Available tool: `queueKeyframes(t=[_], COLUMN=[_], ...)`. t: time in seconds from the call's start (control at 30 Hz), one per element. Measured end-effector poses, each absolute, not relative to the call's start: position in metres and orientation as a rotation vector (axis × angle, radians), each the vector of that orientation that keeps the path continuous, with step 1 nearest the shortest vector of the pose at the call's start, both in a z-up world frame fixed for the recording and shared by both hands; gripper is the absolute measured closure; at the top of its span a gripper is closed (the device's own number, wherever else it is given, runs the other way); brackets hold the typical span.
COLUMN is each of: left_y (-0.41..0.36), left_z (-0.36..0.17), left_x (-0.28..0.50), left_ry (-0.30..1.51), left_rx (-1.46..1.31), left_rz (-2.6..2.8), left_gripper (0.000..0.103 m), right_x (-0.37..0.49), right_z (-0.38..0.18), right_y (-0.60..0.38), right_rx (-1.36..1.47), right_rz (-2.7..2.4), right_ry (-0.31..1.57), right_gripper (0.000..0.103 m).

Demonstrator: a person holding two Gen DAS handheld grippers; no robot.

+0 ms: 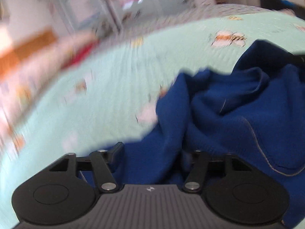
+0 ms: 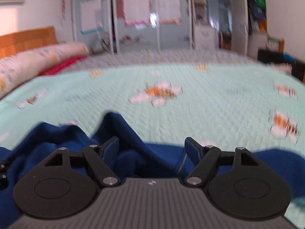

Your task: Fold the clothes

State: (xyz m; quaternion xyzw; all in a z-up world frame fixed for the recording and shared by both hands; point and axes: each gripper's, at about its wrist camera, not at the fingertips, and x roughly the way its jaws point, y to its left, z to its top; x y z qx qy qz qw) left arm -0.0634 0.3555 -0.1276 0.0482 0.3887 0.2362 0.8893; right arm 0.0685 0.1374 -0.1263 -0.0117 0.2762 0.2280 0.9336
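Observation:
A dark blue fleece garment (image 1: 238, 114) lies crumpled on the bed, filling the right half of the left wrist view. My left gripper (image 1: 154, 152) sits low over its edge with the jaws apart. A raised fold of the fleece stands between them and hides the right fingertip. In the right wrist view the same blue garment (image 2: 57, 139) is bunched along the bottom. My right gripper (image 2: 151, 146) stands open just above it, both fingers bare, the fleece lying under and between them without being pinched.
A mint-green quilt (image 2: 200, 99) printed with bees covers the bed. A long pink bolster (image 2: 38, 59) and a red cloth (image 2: 64, 64) lie along the wooden headboard (image 2: 24, 40) at left. Mirrored wardrobe doors (image 2: 137, 19) stand behind; dark furniture (image 2: 276, 57) at far right.

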Motion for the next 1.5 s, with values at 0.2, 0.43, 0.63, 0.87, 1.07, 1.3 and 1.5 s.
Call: queueKeyframes(t=[0.2,0.43,0.63,0.87,1.07,1.3,1.5], left_y=[0.299,0.275,0.256,0.243,0.235,0.239,0.252], left_z=[-0.121,-0.111,-0.128,-0.126,-0.127,-0.119,-0.106], left_x=[-0.111,-0.178,-0.194,-0.194,-0.194,-0.202,-0.204], left_ry=[0.719,0.672,0.707,0.702,0.707,0.664,0.596], left_rx=[0.1,0.086,0.065,0.072,0.09,0.064,-0.012], left_rz=[0.193,0.08,0.019,0.024,0.026,0.064,0.108], left_gripper=[0.098,0.098,0.097,0.095,0.088,0.081,0.039], right_x=[0.046,0.009,-0.035,-0.052,-0.006,0.008,-0.001], right_z=[-0.142,-0.115,-0.088,-0.1,-0.151,-0.125,-0.097], right_y=[0.114,0.063,0.061,0.116,0.144,0.1,0.009], right_rx=[0.075,0.089,0.082,0.346,0.8,0.807,0.7], right_rz=[0.474,0.305,0.467,0.859,0.884,0.753,0.462], right_ry=[0.57,0.43,0.421,0.759,1.064,0.848,0.634], right_gripper=[0.101,0.103,0.065,0.042,0.027,0.091,0.091])
